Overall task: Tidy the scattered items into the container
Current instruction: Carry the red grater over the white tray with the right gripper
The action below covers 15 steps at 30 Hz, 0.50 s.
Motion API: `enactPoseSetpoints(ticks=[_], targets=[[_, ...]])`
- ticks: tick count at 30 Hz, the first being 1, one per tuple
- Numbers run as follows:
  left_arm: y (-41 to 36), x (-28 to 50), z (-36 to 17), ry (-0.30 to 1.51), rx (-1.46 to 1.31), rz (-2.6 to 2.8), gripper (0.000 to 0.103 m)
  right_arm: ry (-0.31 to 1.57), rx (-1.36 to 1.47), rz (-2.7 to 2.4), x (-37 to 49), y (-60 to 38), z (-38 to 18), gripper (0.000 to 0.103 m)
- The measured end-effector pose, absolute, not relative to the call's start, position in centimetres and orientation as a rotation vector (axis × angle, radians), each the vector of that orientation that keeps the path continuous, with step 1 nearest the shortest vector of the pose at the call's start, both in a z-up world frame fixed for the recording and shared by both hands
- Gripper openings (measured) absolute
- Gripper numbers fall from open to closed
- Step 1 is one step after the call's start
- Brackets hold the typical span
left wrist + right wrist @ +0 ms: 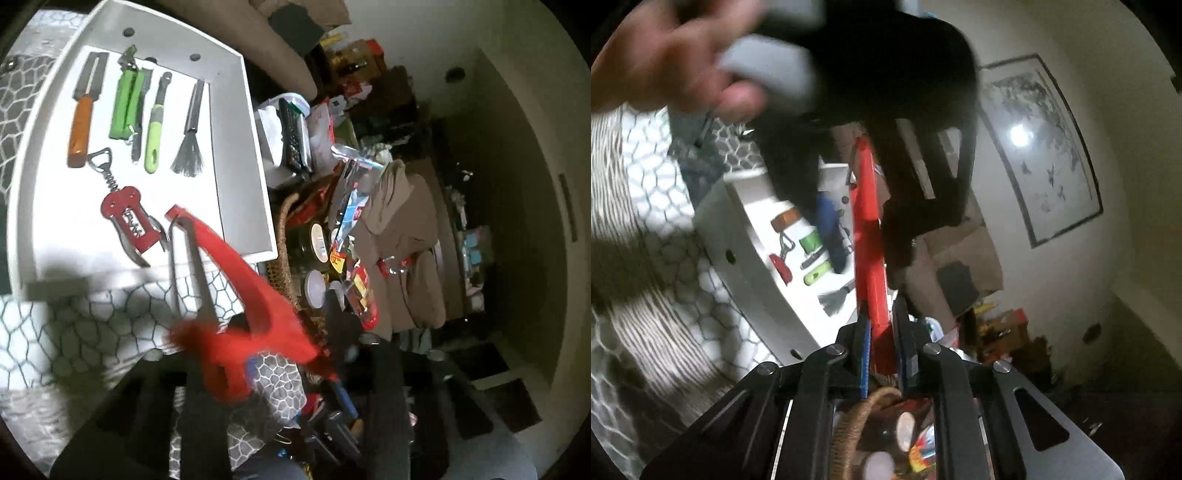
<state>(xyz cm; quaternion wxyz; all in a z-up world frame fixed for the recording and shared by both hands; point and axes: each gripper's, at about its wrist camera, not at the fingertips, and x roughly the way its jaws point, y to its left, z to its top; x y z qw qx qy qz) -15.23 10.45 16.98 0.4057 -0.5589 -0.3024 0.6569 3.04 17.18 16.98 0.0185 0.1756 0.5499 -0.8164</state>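
The long red plastic tool with metal blades (870, 236) is clamped at its handle end between the right gripper's (882, 332) fingers, which are nearly closed upon it; it stretches away above the white rectangular tray (255, 122). In the left wrist view the same red tool (236, 266) reaches from the blurred foreground over the tray's near corner. The left gripper (864, 206) sits beside the tool's far end, fingers narrowly parted; blur makes it impossible to tell whether they press on it. A person's hand (683, 66) holds that gripper.

Inside the tray lie an orange-handled peeler (83, 114), a green folding tool (127, 103), a green-handled corer (157, 125), a small metal brush (190, 140) and a red winged corkscrew (129, 218). The tray rests on a counter with a honeycomb-patterned cloth (85, 332). Beside it stands a wicker basket (284, 251) full of packets.
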Motion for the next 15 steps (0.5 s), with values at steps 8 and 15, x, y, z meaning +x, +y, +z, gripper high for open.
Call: enactPoseSetpoints(ticks=[8, 15], targets=[[10.6, -18.1, 14.7, -0.884, -1.321, 1.561, 0.019, 1.242, 0.525, -2.755, 2.5, 21.4, 18.2, 0.071], [10.3, -19.9, 12.4, -0.962, -1.300, 1.515, 0.017, -0.328, 0.782, -2.582, -1.4, 33.3, 19.4, 0.075]])
